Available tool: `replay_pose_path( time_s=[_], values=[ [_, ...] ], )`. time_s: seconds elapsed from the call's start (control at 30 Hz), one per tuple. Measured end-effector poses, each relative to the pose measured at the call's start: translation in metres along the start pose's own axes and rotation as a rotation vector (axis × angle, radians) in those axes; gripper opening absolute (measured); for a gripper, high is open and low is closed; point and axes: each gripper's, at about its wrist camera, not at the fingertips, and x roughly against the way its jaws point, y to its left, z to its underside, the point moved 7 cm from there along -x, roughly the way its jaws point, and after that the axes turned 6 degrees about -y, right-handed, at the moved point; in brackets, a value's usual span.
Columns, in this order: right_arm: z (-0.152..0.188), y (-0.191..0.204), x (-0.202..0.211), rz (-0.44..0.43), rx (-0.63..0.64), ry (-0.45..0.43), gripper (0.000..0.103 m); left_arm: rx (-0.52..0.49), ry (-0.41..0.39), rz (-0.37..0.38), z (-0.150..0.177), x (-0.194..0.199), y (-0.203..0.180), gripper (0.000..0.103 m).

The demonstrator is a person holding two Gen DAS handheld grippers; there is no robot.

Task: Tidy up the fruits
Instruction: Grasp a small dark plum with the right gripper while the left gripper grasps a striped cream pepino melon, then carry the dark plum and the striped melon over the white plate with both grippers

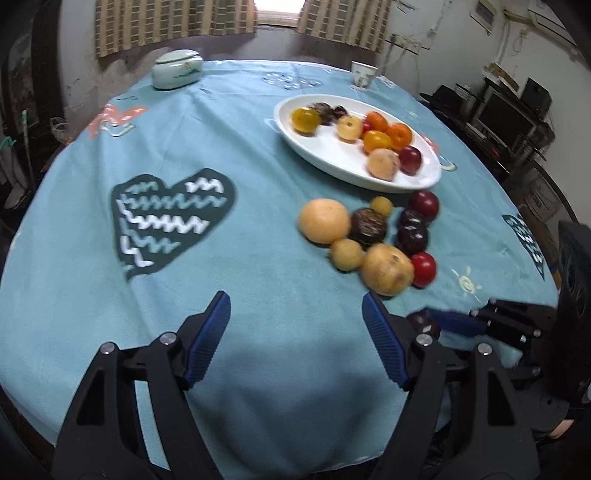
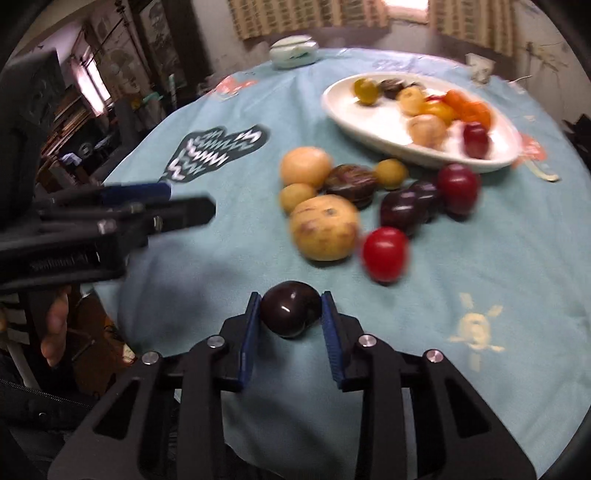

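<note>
Plate [image 1: 280, 110]: far on the table [image 1: 258, 288], with fruit in it.
Fruit pile [image 1: 373, 236]: on the cloth, just in front of the plate.
Lidded pot [image 1: 177, 70]: far left.
Cup [image 1: 363, 75]: behind the plate, maybe touching nothing.

Lived-in home, prob. a dining/living room. Round tabletop [image 1: 258, 295] w/ a patterned blue cloth, a white oval dish [image 1: 354, 162] of fruit, a lidded ceramic pot [image 1: 177, 70] and a cup [image 1: 363, 75] at the far edge. Checked curtains [image 1: 173, 26] over a small window; TV and speakers [image 1: 506, 118] on shelves by the right-hand wall.
</note>
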Motion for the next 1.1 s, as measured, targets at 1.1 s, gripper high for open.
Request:
replay_pose_path(
  time_s=[1.1],
  values=[
    [0.025,-0.088,0.029,0.128,-0.218,-0.031,0.035,-0.115,0.025,0.124,-0.011,-0.079,-0.081,0.064]
  ],
)
